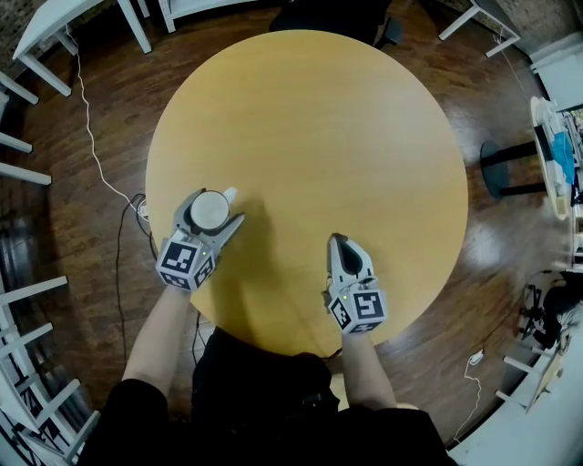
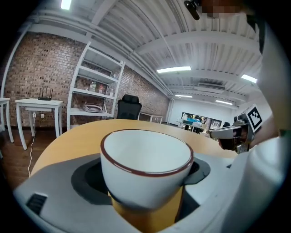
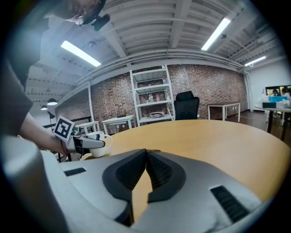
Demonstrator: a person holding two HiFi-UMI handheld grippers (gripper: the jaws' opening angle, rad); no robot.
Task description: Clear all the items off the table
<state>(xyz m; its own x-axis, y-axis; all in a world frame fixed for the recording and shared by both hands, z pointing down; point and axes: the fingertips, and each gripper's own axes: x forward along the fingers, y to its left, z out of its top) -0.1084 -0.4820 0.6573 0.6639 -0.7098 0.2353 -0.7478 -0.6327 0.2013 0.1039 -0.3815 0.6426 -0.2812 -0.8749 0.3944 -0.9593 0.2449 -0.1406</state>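
A white cup (image 1: 209, 210) with a dark red rim stands near the left front edge of the round wooden table (image 1: 310, 118). My left gripper (image 1: 217, 206) has its jaws around the cup (image 2: 145, 164). The dark pads flank its wall closely, and I see no firm press on it. The cup's handle points away past the fingertips. My right gripper (image 1: 339, 238) rests over the table's front right part, shut, with nothing between its pads (image 3: 146, 152). In the right gripper view the cup (image 3: 97, 146) and the left gripper (image 3: 88, 142) show at the far left.
Nothing else lies on the table top. White tables (image 1: 55, 36) and a black office chair (image 1: 337, 14) stand around it on the wooden floor. A white cable (image 1: 91, 136) runs along the floor at the left. A shelf unit (image 3: 152, 95) stands by the brick wall.
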